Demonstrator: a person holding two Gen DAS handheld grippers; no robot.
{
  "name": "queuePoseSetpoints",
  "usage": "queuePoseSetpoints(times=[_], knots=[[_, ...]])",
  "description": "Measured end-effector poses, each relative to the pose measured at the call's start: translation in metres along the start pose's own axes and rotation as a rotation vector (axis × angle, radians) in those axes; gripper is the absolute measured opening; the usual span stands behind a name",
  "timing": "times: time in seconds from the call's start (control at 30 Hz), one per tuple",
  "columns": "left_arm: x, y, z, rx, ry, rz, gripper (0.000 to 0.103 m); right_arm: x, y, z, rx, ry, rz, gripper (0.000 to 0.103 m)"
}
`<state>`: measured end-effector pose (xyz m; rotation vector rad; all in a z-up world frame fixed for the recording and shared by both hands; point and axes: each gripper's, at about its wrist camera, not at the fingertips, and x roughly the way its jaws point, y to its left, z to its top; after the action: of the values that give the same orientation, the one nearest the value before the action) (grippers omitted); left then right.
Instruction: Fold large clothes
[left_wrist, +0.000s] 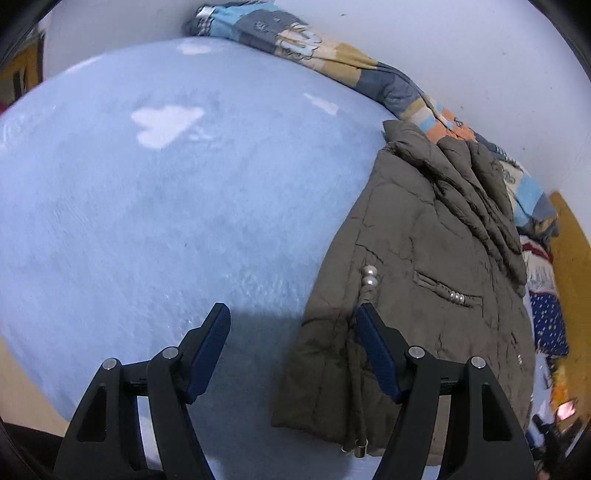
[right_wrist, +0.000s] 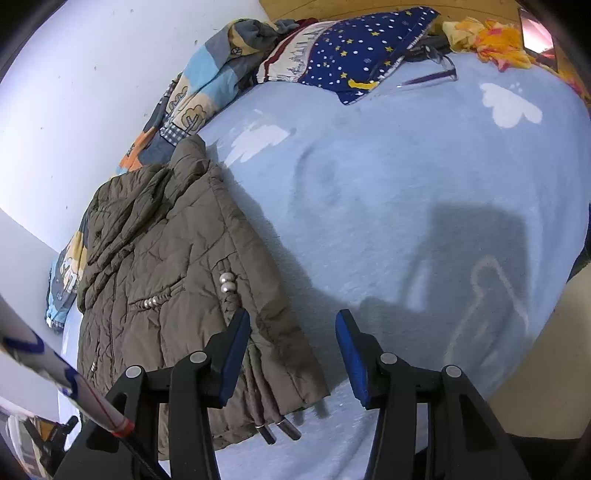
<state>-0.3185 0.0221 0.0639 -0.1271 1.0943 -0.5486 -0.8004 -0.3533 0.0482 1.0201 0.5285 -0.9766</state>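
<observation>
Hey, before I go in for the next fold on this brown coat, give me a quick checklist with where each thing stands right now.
1. Left claw open, nothing between its pads: ok.
2. Right claw open and empty: ok.
3. Brown coat lying flat on the blue blanket, already folded narrow: ok.
4. Beaded drawstrings clear of the fold: not ok, they lie on top and the cord tips hang past the hem.
5. Bare blanket beside the coat for folding: ok.
6. Far sleeve tucked neatly: cannot tell, the fabric bunches near the wall.
</observation>
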Motion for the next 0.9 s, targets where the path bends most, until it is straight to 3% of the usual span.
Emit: queuePoseSetpoints(times=[0.13, 0.37, 0.6, 0.67, 0.9], knots=[[0.004, 0.007, -0.003, -0.068, 0.027, -0.078, 0.070, 0.007, -0.015, 0.000, 0.086, 0.024, 0.042, 0.059], [0.006, 0.007, -0.008, -0.106, 0.025, -0.109, 0.070, 0.023, -0.036, -0.006, 0.240, 0.087, 0.142, 0.064], [0.005, 0.001, -0.020, -0.091, 0.025, -0.134, 0.070, 0.024, -0.035, -0.010, 0.281, 0.090, 0.187, 0.067], [0.004, -0.005, -0.024, -0.077, 0.028, -0.141, 0.070, 0.028, -0.031, -0.014, 0.297, 0.118, 0.255, 0.067], [0.006, -0.028, -0.042, 0.000, 0.033, -0.154, 0.070, 0.042, 0.006, -0.041, 0.209, 0.210, 0.332, 0.067]])
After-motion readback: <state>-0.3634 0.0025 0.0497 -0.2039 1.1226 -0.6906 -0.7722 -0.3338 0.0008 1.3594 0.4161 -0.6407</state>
